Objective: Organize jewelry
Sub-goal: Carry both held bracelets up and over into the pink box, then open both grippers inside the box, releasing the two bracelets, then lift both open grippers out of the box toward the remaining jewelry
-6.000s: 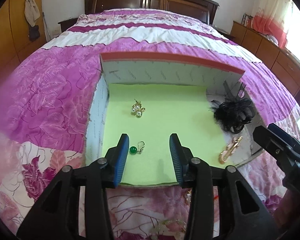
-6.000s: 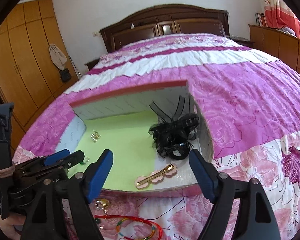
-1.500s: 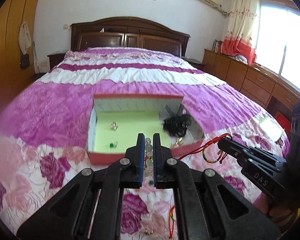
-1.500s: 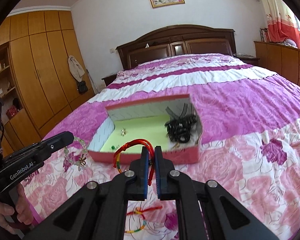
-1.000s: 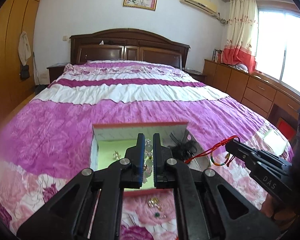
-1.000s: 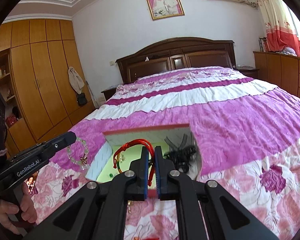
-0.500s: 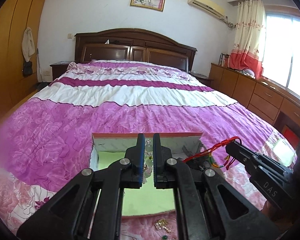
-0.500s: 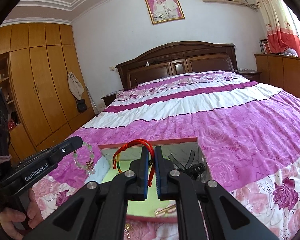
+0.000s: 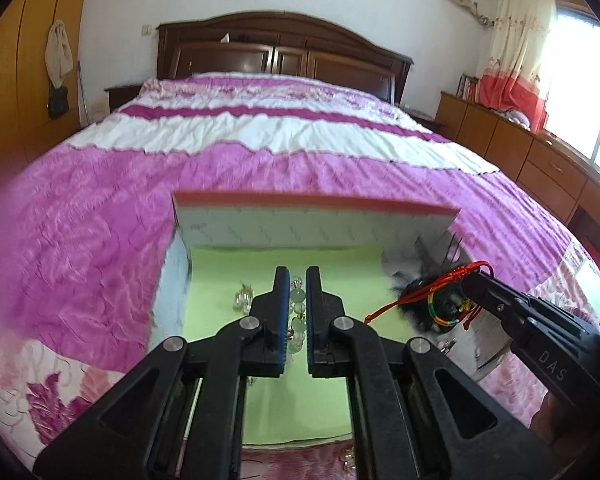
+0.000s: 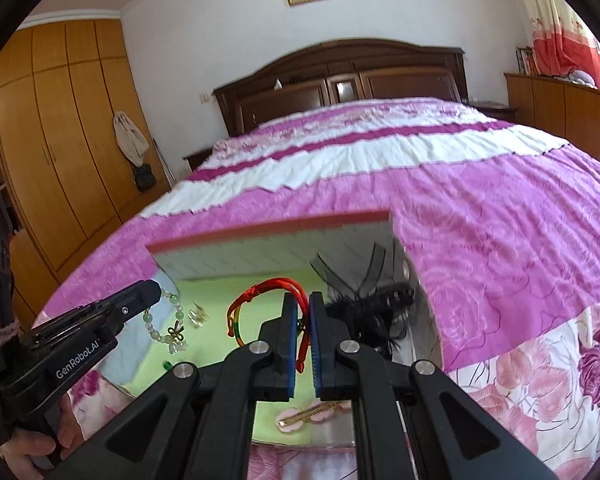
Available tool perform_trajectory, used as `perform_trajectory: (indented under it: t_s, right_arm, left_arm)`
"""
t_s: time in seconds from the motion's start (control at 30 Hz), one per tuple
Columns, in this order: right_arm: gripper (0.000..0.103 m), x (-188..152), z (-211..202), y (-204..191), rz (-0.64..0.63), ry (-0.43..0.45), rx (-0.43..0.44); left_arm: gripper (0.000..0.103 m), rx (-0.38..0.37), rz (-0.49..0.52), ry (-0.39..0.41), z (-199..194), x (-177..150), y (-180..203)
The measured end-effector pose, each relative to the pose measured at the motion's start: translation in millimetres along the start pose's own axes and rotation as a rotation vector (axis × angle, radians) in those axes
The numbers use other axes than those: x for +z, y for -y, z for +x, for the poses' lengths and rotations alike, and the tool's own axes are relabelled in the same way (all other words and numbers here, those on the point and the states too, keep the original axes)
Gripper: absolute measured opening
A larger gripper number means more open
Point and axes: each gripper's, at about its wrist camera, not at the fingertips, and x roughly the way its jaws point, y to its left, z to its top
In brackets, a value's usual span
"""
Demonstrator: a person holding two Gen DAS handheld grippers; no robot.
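Bead bracelet pinched in left tongs, red cord bracelet in right tongs, over box.

The left gripper fills the lower centre of its view, jaws closed, tilted downward, while the right gripper, likewise closed and tilted, enters that view from the right, and a hand grips the left handle at lower left.
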Motion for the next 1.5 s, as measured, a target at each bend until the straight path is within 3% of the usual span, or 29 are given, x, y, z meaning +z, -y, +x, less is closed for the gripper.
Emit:
perform_trajectory:
  t_s: [0.33,0.63,0.73,0.8,0.87,1.03,1.1,1.5]
  right_arm:
    - [0.007,-18,34,8,-0.011,-0.119,-0.049]
    - [0.009,-21,38,6,-0.03,-0.132,-0.061]
    - [0.017,-21,38,5,-0.034,-0.132,-0.056]
    - [0.027,-23,36,2,-0.042,-0.13,-0.048]
    - [0.035,-23,33,-2,-0.051,-0.126,-0.038]
    - [0.046,-22,20,-5,-0.04,-0.113,-0.017]
    - [0.056,-21,14,-3,-0.02,-0.107,-0.007]
    - [0.059,-19,-24,10,0.076,-0.083,0.009]
  left_arm:
    - [0.0,0.022,0.012,-0.052,20,-14,-1]
    - [0.001,0.024,-0.008,-0.084,27,-19,-5]
    - [0.007,0.02,-0.01,-0.082,26,-18,-5]
    - [0.018,0.021,-0.008,-0.083,24,-18,-4]
    - [0.022,0.022,-0.009,-0.077,21,-19,-4]
    - [0.024,0.025,-0.014,-0.066,9,-15,-4]
    - [0.025,0.031,-0.012,-0.063,4,-13,-3]
    - [0.026,0.035,-0.009,-0.039,-34,-11,2]
